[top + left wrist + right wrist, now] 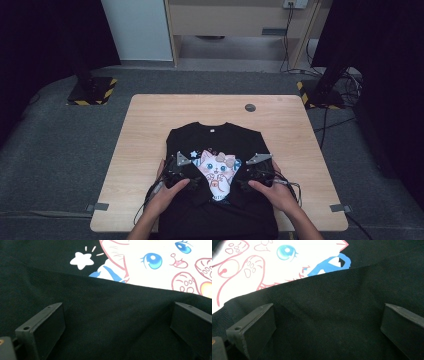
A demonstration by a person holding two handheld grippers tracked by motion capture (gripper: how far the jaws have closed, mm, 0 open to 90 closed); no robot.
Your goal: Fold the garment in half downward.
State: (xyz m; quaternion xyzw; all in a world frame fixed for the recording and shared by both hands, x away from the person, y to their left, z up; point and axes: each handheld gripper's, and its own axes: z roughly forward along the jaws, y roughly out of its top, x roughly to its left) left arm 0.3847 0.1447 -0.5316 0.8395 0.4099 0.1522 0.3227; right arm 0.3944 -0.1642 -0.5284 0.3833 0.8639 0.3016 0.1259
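Two flaps of the black cat-print T-shirt (220,150) are being folded inward; each hand-held gripper, left (192,184) and right (243,184), is being held spread over cloth.

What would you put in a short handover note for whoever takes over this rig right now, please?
Left gripper: open, jaws wide apart over a folded-in flap of the black T-shirt, gripping nothing.
Right gripper: open likewise, over the flap on the opposite side.
The shirt lies print-up on the wooden table, collar away from the person, hem hanging over the near edge.
Done: both side flaps are folded inward and partly cover the cat print.
Left: probably fold the lower part up towards the collar; the hem is not yet lifted. Neither gripper holds cloth, so a fresh grasp is needed.
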